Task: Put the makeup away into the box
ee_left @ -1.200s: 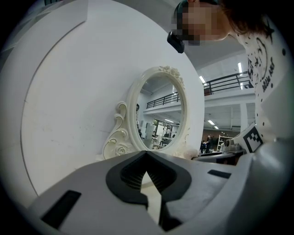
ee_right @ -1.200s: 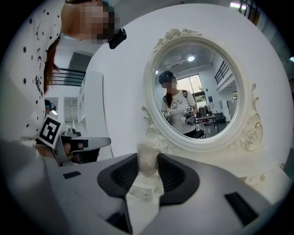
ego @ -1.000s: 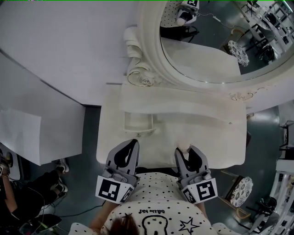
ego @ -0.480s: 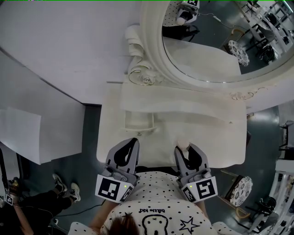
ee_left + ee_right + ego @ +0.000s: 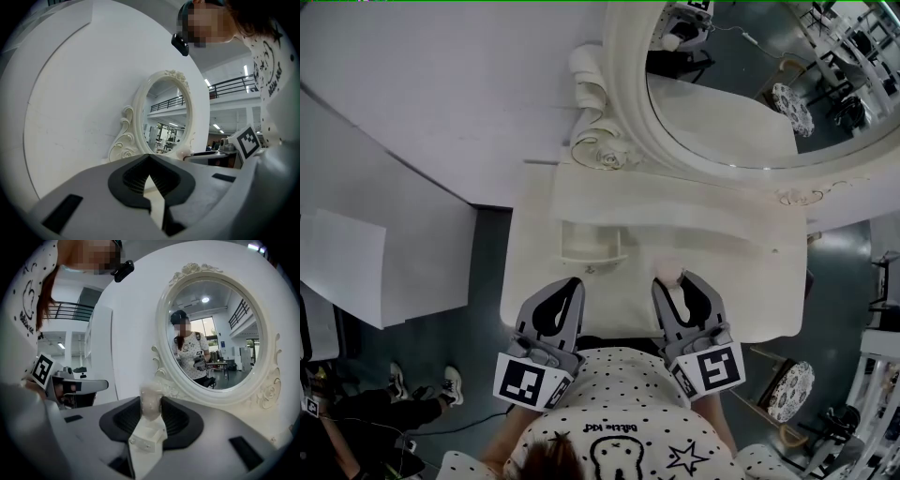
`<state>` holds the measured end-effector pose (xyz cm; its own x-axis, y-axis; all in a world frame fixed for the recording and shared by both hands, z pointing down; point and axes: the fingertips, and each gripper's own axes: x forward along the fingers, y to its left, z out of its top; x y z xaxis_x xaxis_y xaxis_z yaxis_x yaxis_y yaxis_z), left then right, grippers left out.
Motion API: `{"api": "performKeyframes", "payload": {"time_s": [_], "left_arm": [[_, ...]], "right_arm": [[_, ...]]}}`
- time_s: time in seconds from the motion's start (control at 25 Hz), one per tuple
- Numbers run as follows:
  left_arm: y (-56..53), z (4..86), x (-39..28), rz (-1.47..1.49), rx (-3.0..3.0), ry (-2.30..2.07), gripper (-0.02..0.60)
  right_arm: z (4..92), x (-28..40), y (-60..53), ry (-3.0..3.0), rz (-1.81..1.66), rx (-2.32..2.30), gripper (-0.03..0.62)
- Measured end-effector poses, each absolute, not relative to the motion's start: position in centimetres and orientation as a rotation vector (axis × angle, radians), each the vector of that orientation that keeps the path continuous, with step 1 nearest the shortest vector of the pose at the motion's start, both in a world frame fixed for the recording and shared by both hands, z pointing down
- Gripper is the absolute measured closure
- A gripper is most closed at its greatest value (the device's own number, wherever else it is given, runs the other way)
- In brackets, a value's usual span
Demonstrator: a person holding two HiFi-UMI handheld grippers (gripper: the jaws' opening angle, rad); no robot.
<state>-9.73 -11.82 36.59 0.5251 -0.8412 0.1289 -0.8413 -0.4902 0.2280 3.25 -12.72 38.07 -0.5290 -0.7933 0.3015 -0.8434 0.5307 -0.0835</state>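
Right gripper pinches a pale makeup bottle above the bench front edge. Box lies at its 10 o'clock, bare surface between. Left gripper is pressed together at the same edge.

**Setting:** we judged this a large indoor hall fitted out as a test studio.

**Evidence we noted:**
- A white dressing table carried an ornate oval mirror.
- It stood against a bare white partition, on a grey floor.
- Beyond the partition we saw an upper gallery with railings.
- Strip lights ran under a high ceiling.
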Motion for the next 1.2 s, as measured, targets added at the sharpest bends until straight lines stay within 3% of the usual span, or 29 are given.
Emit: {"api": "performKeyframes", "payload": {"time_s": [0.52,1.2], "left_arm": [[-12.3,37.2,-11.9,0.001,2.474,-1.430,0.586],[-13.5,38.2,-12.7,0.011,2.488,-1.376,0.586]], "right_arm": [[41.0,-3.1,-16.4,-2.553,0.313,1.229,0.459],[48.7,-6.4,-20.2,-2.446,0.409,1.152,0.459]]}}
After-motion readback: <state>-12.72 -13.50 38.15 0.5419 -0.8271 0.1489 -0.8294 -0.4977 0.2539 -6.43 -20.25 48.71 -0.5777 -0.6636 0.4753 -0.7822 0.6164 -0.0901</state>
